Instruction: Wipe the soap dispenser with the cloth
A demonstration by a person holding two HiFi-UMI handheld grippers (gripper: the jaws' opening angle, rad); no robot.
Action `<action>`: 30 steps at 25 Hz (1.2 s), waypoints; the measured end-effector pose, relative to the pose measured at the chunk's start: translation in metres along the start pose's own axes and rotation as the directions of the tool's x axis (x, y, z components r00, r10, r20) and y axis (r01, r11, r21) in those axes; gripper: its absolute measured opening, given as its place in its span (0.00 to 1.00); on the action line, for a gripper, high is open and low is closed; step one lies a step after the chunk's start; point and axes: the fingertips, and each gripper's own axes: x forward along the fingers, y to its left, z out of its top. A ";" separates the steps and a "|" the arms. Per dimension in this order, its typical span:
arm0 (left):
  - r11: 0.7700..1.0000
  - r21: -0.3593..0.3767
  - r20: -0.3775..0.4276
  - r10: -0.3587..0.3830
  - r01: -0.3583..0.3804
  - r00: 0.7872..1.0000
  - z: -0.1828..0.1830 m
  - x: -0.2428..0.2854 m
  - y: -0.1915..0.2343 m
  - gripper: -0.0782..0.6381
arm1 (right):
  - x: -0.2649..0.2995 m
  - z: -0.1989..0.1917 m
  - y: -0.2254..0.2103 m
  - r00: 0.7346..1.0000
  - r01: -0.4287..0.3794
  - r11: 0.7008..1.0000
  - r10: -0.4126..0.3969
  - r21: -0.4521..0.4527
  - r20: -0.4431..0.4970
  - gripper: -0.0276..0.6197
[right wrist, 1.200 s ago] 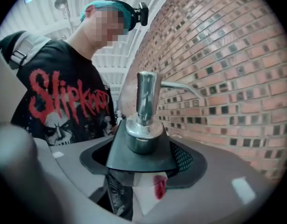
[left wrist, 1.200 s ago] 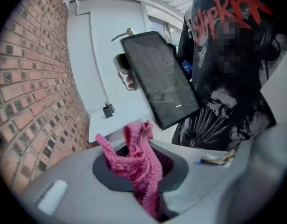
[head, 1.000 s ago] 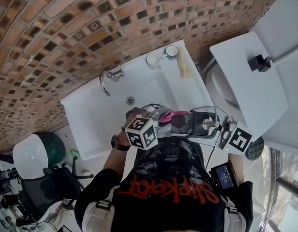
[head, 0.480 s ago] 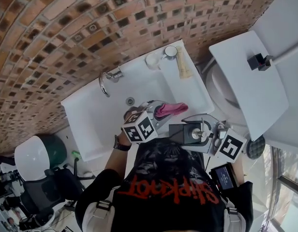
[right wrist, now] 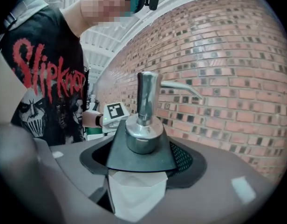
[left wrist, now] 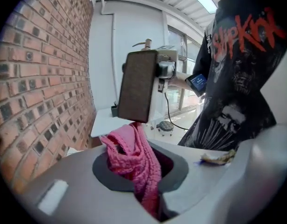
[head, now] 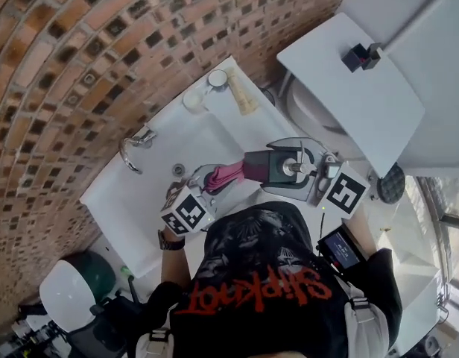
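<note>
In the head view my right gripper is shut on the soap dispenser, a dark block with a chrome pump, held above the sink's front edge. The right gripper view shows that pump rising from the dark top between the jaws of the right gripper. My left gripper is shut on a pink cloth, whose free end meets the dispenser's left end. In the left gripper view the cloth bunches out of the left gripper and reaches the dispenser's lower edge.
A white sink with a chrome faucet stands against the brick wall. Two cups and a beige brush sit at its back corner. A white toilet lid lies to the right with a black item on it.
Half a second ago the dispenser hung lower, apart from the cloth; now the right gripper has brought it back up against the cloth. The head view has swung.
</note>
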 end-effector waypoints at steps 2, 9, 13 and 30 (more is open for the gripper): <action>1.000 -0.008 0.005 -0.031 0.031 1.000 -0.005 0.005 -0.009 0.18 | -0.002 -0.006 -0.012 0.998 0.050 0.998 -0.049 0.044 -0.027 0.52; 0.991 0.046 0.036 -0.127 0.126 0.991 0.007 0.032 -0.034 0.18 | -0.006 -0.015 -0.012 0.993 0.033 0.999 -0.036 -0.037 -0.112 0.53; 0.986 0.060 0.045 -0.159 0.157 0.986 0.013 0.035 -0.036 0.18 | -0.009 -0.020 -0.012 0.991 0.055 0.998 -0.056 -0.008 -0.123 0.53; 0.989 0.037 0.033 -0.143 0.142 0.989 0.010 0.031 -0.030 0.18 | 0.002 -0.058 -0.036 0.970 0.072 0.996 -0.084 -0.061 -0.230 0.53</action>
